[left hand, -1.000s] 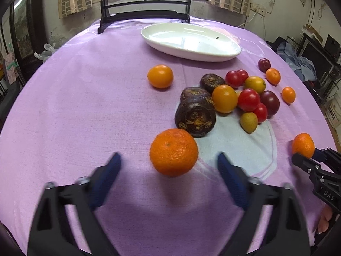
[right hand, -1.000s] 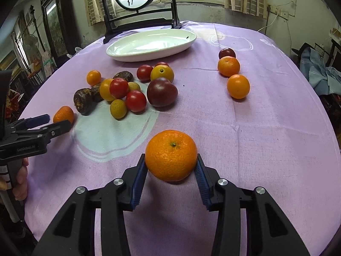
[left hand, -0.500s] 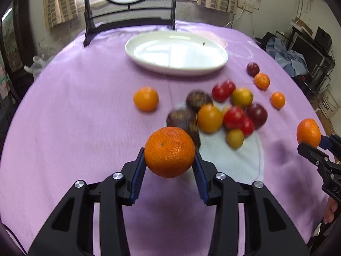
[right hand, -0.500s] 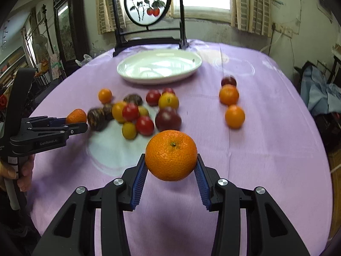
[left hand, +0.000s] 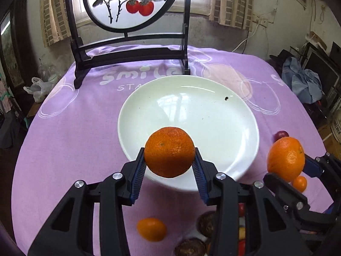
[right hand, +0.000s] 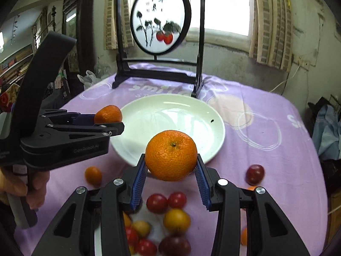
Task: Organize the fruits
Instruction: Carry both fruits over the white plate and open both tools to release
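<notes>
My left gripper [left hand: 169,166] is shut on an orange mandarin [left hand: 169,152], held in the air over the near rim of the white oval plate [left hand: 213,115]. My right gripper [right hand: 171,168] is shut on a second mandarin [right hand: 171,155], held in front of the plate's [right hand: 170,111] near edge. The left wrist view shows the right gripper's mandarin [left hand: 285,159] at the right. The right wrist view shows the left gripper [right hand: 106,125] at the left with its mandarin [right hand: 108,114] beside the plate's left rim. The plate holds no fruit.
A purple cloth [left hand: 64,138] covers the round table. Small tomatoes [right hand: 156,202], a yellow one [right hand: 176,219] and a small orange [right hand: 93,175] lie below the grippers. A dark red tomato [right hand: 254,173] lies right. A black-framed round screen [left hand: 127,4] stands behind the plate.
The left gripper closed on its mandarin and lifted it. Both grippers rose and moved forward from the fruit pile to the plate, each carrying a mandarin.
</notes>
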